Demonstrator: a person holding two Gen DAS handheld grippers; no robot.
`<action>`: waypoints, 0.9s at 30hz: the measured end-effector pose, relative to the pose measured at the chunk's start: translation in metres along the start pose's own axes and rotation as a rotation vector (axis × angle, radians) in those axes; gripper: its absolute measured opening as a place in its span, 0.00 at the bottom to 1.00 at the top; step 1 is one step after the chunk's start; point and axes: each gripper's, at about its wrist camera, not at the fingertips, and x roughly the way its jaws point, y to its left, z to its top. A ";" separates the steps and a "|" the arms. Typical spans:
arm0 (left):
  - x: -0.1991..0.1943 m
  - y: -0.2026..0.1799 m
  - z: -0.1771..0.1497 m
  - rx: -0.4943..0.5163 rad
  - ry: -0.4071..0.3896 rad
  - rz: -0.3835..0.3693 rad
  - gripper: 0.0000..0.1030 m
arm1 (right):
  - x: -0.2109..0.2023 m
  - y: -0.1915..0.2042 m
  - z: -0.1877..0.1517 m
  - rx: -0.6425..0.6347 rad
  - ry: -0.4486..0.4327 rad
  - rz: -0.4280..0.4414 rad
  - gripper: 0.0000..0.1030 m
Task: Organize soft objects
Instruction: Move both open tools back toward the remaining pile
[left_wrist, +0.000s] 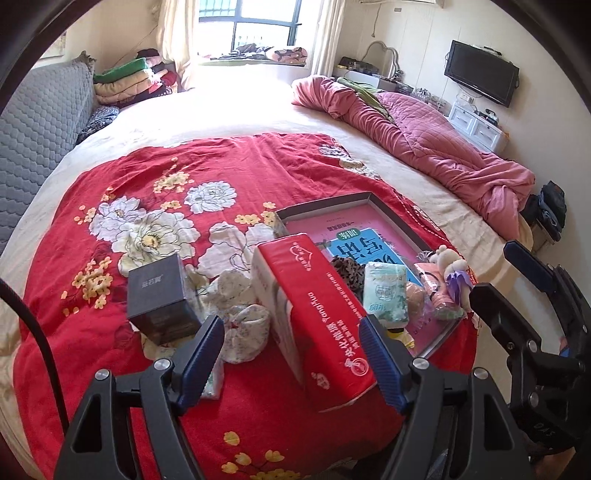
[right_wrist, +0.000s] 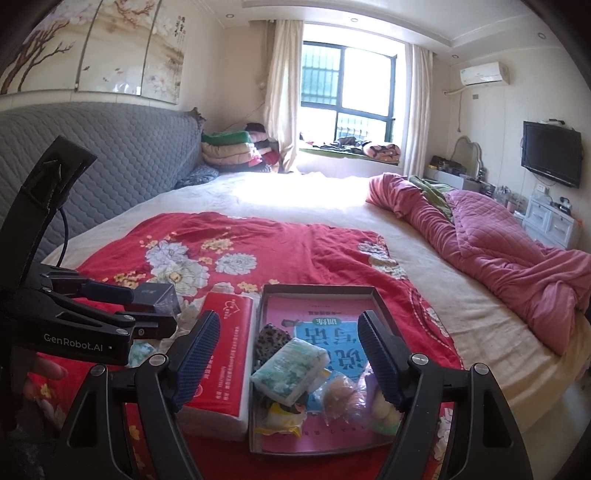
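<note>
On the red floral blanket (left_wrist: 155, 177), left of everything else, a dark box (left_wrist: 160, 295) stands upright, with pale floral cloth bundles (left_wrist: 242, 314) just beside it on its right. Next comes the red tissue pack (left_wrist: 317, 314), a long block lying with its long axis running away from the cameras, one short end toward the grippers and the other toward the window; in the right wrist view the tissue pack (right_wrist: 223, 354) lies flat on the blanket, alongside and touching the left wall of the tray (right_wrist: 317, 290). This shallow dark-rimmed tray has a pink and blue printed sheet as its floor, and holds a leopard-print cloth (right_wrist: 271, 338), a pale green wipes packet (right_wrist: 290, 369) lying tilted across it, a yellow wrapped item (right_wrist: 280, 421), a clear bag with a beige round thing (right_wrist: 340, 400), and at the right side a small plush toy (left_wrist: 452, 269).

The left gripper (left_wrist: 291, 362) has its jaws spread wide; the near end of the tissue pack sits between them, the right pad (left_wrist: 380, 365) touching or nearly touching the pack's side, the left pad (left_wrist: 201, 360) well apart from it. The right gripper (right_wrist: 290, 358) hovers over the tray's near half with its jaws wide and released, grasping nothing.
</note>
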 end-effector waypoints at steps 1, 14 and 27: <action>-0.001 0.005 -0.002 -0.007 0.002 0.001 0.73 | 0.000 0.005 0.001 -0.012 0.001 0.009 0.76; 0.002 0.070 -0.038 -0.106 0.056 0.041 0.76 | 0.015 0.075 0.008 -0.196 0.043 0.124 0.76; 0.043 0.113 -0.072 -0.200 0.169 0.017 0.78 | 0.049 0.114 -0.010 -0.351 0.140 0.178 0.76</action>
